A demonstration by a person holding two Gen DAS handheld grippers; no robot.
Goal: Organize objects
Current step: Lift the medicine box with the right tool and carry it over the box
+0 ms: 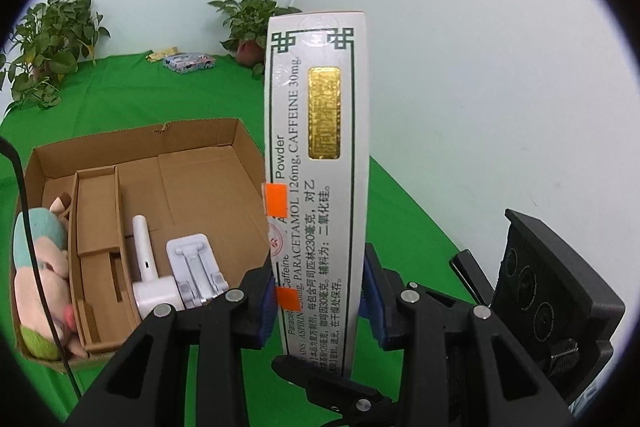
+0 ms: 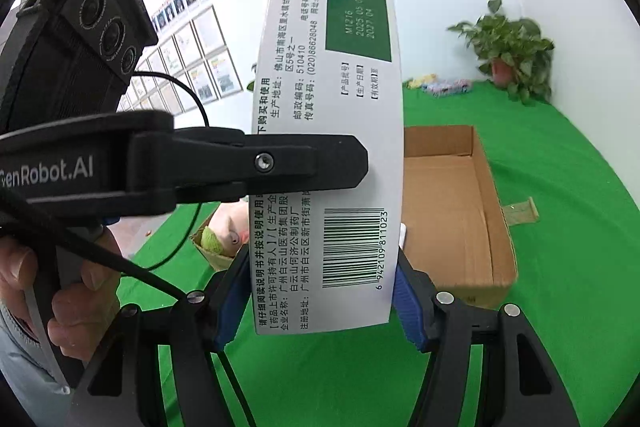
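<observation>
A white medicine box (image 1: 316, 163) with green border and gold label stands upright in the air, gripped by both grippers. My left gripper (image 1: 320, 291) is shut on its lower part. My right gripper (image 2: 324, 291) is shut on the same box (image 2: 332, 131), seen here from its barcode side. The left gripper's finger (image 2: 312, 163) crosses the box in the right wrist view. An open cardboard box (image 1: 200, 147) lies on the green cloth to the left, holding a plush toy (image 1: 38, 267), a white handheld device (image 1: 148, 275) and a white folding stand (image 1: 196, 267).
Two potted plants (image 1: 52, 43) (image 1: 252, 23) stand at the back by the white wall. A small patterned packet (image 1: 188, 62) lies on the green cloth (image 1: 160, 95) between them. The right gripper's camera housing (image 1: 552, 291) is close at right.
</observation>
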